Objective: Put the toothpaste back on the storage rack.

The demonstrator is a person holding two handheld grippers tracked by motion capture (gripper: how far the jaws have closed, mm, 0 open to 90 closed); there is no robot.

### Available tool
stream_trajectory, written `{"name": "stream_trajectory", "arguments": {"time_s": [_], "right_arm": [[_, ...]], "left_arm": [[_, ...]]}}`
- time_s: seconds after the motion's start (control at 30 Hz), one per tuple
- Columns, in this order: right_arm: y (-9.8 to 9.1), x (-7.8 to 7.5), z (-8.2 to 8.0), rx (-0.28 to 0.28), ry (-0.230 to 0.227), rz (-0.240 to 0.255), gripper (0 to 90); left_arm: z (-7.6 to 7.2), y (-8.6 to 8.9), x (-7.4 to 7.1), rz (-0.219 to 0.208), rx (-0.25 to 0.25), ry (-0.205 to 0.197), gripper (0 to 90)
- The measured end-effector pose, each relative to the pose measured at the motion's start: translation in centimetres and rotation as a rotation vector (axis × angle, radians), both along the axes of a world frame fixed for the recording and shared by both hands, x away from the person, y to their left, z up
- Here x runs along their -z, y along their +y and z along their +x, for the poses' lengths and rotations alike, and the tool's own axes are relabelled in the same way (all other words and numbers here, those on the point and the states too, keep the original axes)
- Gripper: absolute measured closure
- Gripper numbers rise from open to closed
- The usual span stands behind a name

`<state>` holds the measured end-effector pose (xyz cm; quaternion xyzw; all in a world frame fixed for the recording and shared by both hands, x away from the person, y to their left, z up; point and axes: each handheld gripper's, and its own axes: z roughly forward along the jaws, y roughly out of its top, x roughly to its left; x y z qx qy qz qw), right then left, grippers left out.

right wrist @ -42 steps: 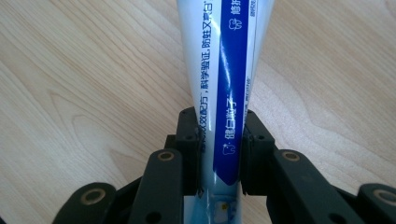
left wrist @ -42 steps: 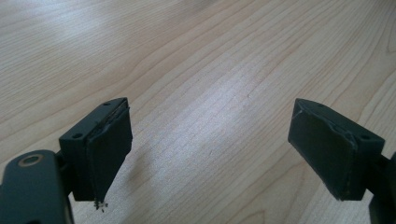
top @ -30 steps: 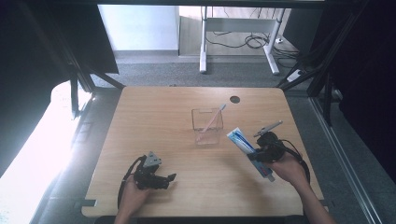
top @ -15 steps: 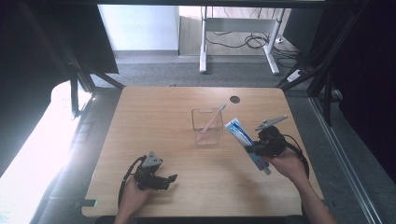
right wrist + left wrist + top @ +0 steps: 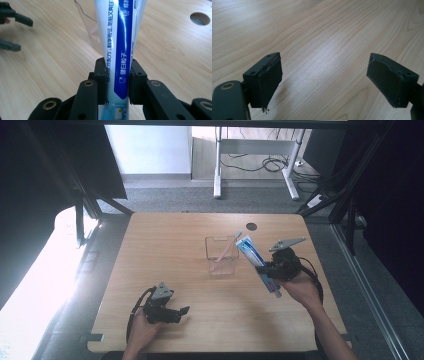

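Item 1. Toothpaste tube (image 5: 120, 42): white and blue, printed with Chinese characters. It is clamped between the pads of the right tool (image 5: 117, 82), which are pressed against its two sides near the lower end. In the high view the toothpaste tube (image 5: 256, 260) is seen raised off the surface, tilted, with its upper end leaning toward the clear cup and its lower end projecting below the right tool (image 5: 270, 269).

Item 2. Clear plastic cup (image 5: 221, 256): square in plan, set upright near the middle of the surface, just beside the upper end of the tube. Whether tube and cup are touching cannot be told from the high view.

Item 3. Pink toothbrush (image 5: 227, 249): stood aslant inside the cup, its head resting over the far rim.

Item 4. Left tool (image 5: 175, 312): held by the left hand (image 5: 142, 332) near the front edge of the surface, well apart from the cup. In the left gripper view its jaws are seen spread wide, with nothing but bare wood between them; the left tool (image 5: 324, 80) is held low over the surface.

Item 5. Surface (image 5: 165, 250): light wood grain, with a round cable hole (image 5: 251, 226) near the far edge.

Item 6. Right hand (image 5: 302, 290): wrapped around the body of the right tool.
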<state>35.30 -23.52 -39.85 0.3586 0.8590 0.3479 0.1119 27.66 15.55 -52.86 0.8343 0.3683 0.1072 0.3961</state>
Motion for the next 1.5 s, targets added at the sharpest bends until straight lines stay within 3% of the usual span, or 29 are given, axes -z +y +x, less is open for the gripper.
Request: {"name": "stream_trajectory", "arguments": {"time_s": [0.17, 0.7, 1.5], "right_arm": [[0.6, -0.4, 0.5, -0.001, -0.026, 0.027, 73.0], [2.7, -1.2, 2.3, -0.015, -0.092, 0.08, 73.0], [5.3, -2.3, 5.4, -0.009, -0.145, 0.148, 73.0]], "left_arm": [[0.0, -0.2, 0.2, 0.018, 0.011, 0.004, 13.3], [-0.1, -0.3, 0.2, 0.016, 0.014, -0.001, 13.3], [-0.1, -0.5, 0.3, 0.022, 0.02, 0.007, 13.3]]}}
